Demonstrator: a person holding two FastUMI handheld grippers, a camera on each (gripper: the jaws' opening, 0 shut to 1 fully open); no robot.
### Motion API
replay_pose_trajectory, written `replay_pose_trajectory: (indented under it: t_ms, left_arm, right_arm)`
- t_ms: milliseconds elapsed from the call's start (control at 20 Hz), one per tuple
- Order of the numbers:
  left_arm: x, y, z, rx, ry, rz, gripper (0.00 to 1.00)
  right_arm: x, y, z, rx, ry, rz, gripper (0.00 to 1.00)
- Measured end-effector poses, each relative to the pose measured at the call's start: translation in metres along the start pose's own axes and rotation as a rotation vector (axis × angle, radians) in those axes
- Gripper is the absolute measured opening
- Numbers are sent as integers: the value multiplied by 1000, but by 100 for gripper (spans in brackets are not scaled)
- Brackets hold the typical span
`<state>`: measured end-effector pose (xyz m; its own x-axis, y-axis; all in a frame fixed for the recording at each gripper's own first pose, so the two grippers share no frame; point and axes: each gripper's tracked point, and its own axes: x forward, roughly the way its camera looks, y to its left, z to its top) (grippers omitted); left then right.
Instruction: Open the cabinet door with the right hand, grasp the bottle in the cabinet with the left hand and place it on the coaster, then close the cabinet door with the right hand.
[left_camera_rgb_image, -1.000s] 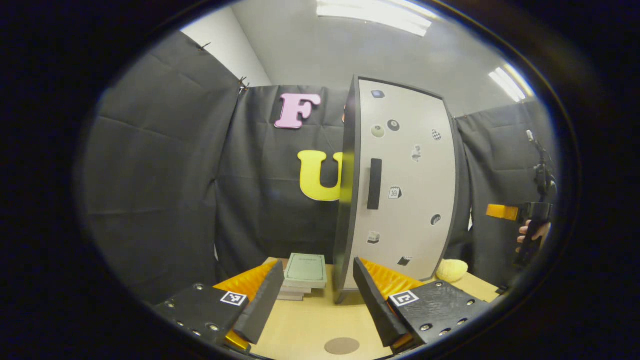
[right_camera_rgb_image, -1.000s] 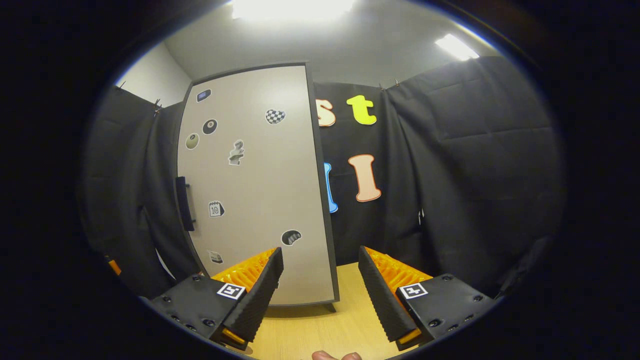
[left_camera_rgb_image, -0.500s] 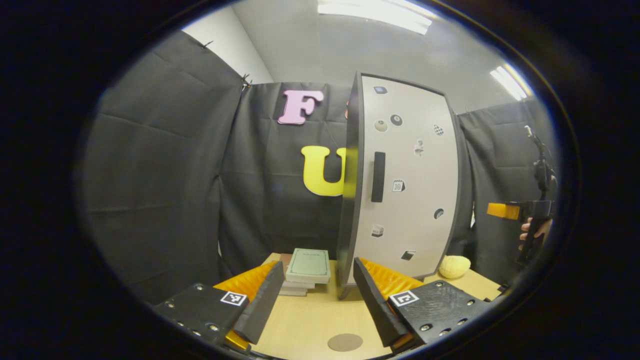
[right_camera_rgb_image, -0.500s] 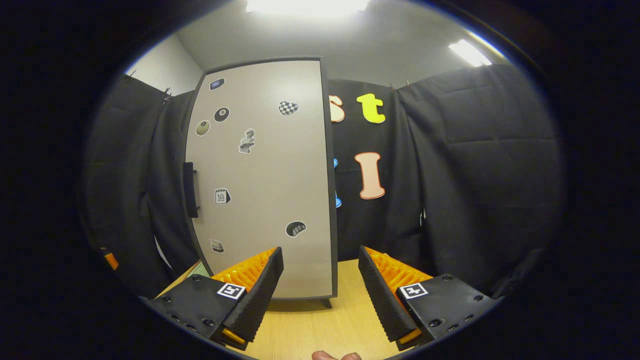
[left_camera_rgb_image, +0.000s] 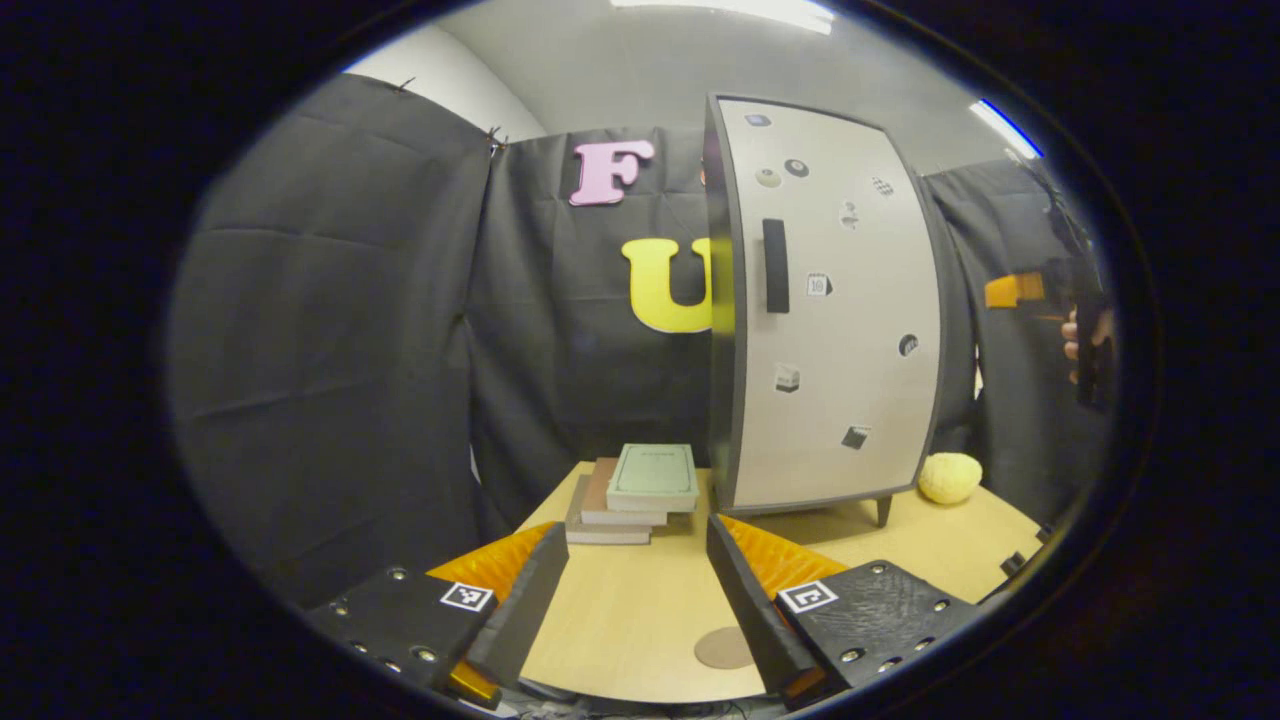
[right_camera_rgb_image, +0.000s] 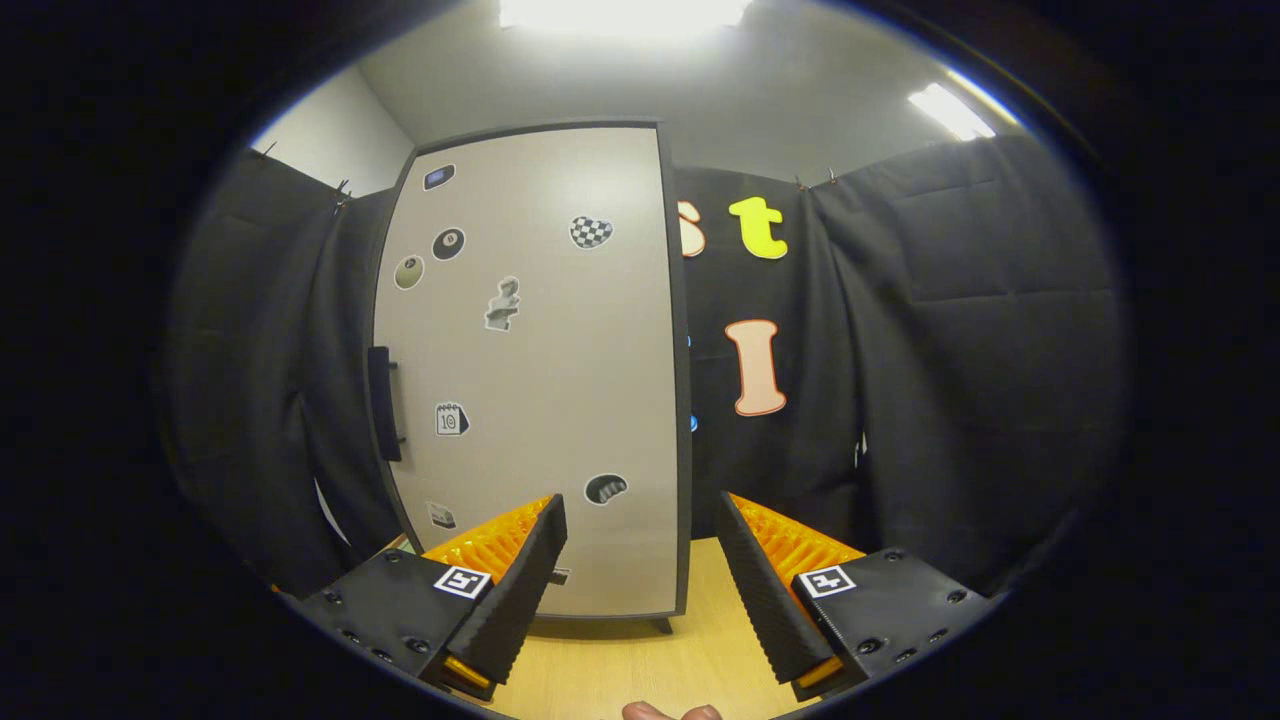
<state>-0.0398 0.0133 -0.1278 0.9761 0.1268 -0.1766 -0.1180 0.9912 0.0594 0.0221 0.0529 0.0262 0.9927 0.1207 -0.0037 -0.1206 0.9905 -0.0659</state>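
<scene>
Left gripper view: the left claw (left_camera_rgb_image: 628, 590) is spread wide and empty above the bench (left_camera_rgb_image: 640, 610), near the round coaster (left_camera_rgb_image: 722, 647). The cabinet (left_camera_rgb_image: 830, 310) stands shut. The right claw (right_camera_rgb_image: 640, 580), also spread and empty, faces its door.

You stood in a booth hung with black cloth (left_camera_rgb_image: 340, 330) on every side, pinned in folds at the corners. Above it rose a pale wall (right_camera_rgb_image: 330, 135) and a grey ceiling (right_camera_rgb_image: 800, 90) with bright strip lights (right_camera_rgb_image: 620, 12). A light wooden table (left_camera_rgb_image: 620, 610) lay near you, its far edge against the cloth.
</scene>
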Motion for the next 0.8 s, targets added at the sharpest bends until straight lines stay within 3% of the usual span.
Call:
replay_pose_trajectory:
  t_ms: [250, 800]
  left_arm:
    - [-10, 11, -12, -170, 22, 33, 88]
    - [-16, 61, -19, -208, 10, 146, 88]
  right_arm:
    - [28, 45, 33, -17, -27, 94, 96]
    - [61, 194, 90, -71, -114, 306, 96]
